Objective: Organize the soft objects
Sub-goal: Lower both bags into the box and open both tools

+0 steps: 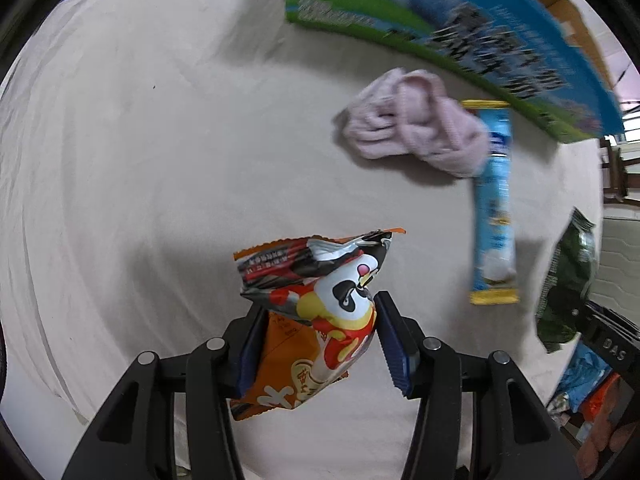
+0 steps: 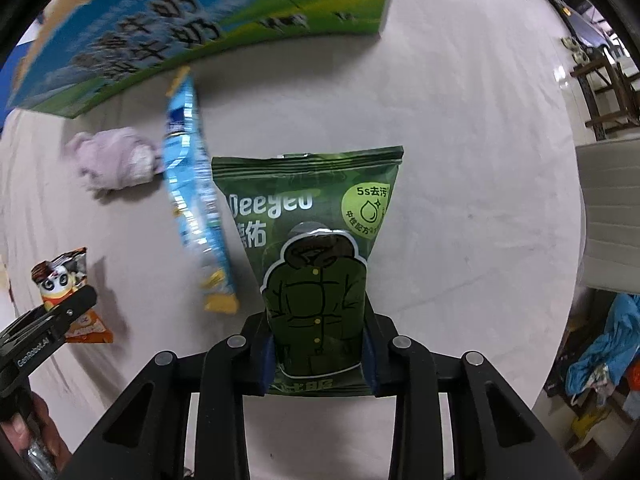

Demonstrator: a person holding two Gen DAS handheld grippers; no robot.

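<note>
While the left claw [image 1: 316,340] grips an orange panda snack packet [image 1: 320,304], the right claw [image 2: 318,350] pinches a green pouch [image 2: 316,248]; next, probably carry both to the printed box [image 2: 192,28].

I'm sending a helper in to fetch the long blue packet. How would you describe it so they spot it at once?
Start at the big blue-and-green carton at the far side of the cloth-covered table. Just in front of it lies a crumpled pale pink cloth, and the long blue packet lies beside that cloth, one end almost at the carton. It is the only long, narrow thing there, light blue with yellow ends.
</note>
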